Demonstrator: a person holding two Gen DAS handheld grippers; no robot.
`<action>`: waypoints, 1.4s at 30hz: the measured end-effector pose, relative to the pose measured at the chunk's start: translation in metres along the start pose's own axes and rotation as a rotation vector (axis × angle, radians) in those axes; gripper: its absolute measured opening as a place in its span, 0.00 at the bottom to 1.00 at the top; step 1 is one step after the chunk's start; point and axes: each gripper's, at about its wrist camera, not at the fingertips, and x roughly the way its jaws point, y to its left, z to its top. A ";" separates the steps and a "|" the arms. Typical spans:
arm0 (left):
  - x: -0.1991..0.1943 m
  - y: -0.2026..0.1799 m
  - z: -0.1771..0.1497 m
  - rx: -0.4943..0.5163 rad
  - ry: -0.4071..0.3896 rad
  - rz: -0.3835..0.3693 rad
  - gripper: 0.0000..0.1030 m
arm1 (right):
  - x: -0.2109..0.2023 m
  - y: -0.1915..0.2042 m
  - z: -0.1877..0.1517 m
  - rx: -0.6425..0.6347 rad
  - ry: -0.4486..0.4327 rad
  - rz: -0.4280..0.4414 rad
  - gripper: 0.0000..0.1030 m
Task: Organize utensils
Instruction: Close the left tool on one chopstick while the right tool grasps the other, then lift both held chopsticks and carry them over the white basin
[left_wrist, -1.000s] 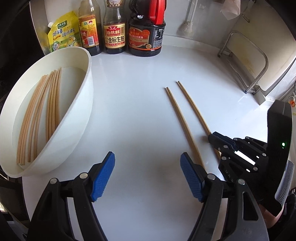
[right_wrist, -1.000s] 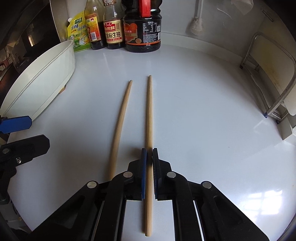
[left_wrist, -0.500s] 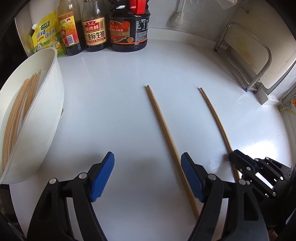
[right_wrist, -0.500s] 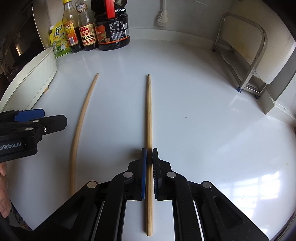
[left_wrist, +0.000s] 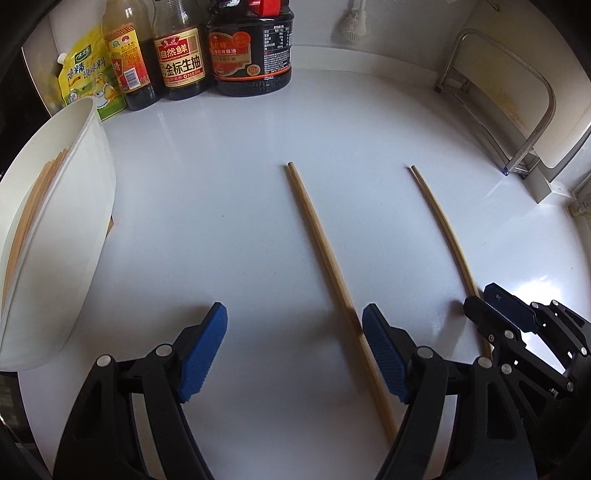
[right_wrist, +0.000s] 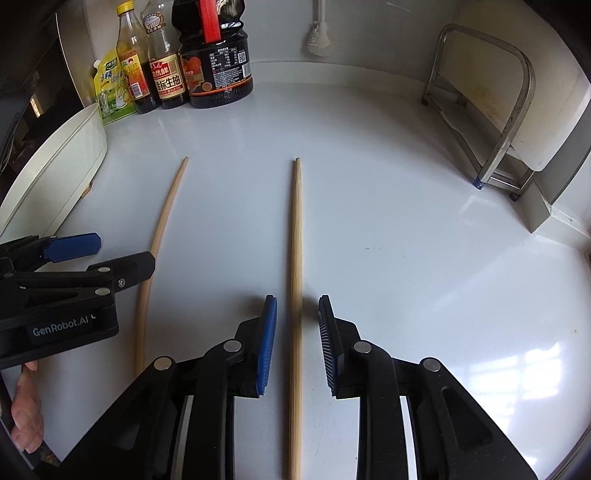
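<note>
Both jaws stand apart: right gripper (right_wrist: 297, 325) just released its chopstick (right_wrist: 296, 258); left gripper (left_wrist: 291, 347) wide, empty.

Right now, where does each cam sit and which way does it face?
Left wrist: on the left hand-held gripper, angled down at the counter; own open blue pads frame the left chopstick; right hand-held gripper at the right edge.
Right wrist: on the right hand-held gripper, angled down; open pads either side of the right chopstick; fingers at bottom left.
Shared: both chopsticks, bowl, sauce bottles, rack.
</note>
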 end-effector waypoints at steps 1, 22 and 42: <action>0.001 -0.001 -0.001 0.003 0.003 0.005 0.73 | 0.001 0.000 0.001 0.001 -0.004 0.000 0.23; -0.001 -0.012 0.001 0.065 0.007 -0.092 0.07 | 0.005 0.010 0.005 -0.018 0.004 0.009 0.06; -0.090 0.067 0.029 0.074 -0.077 -0.162 0.07 | -0.059 0.059 0.047 0.079 -0.115 0.117 0.06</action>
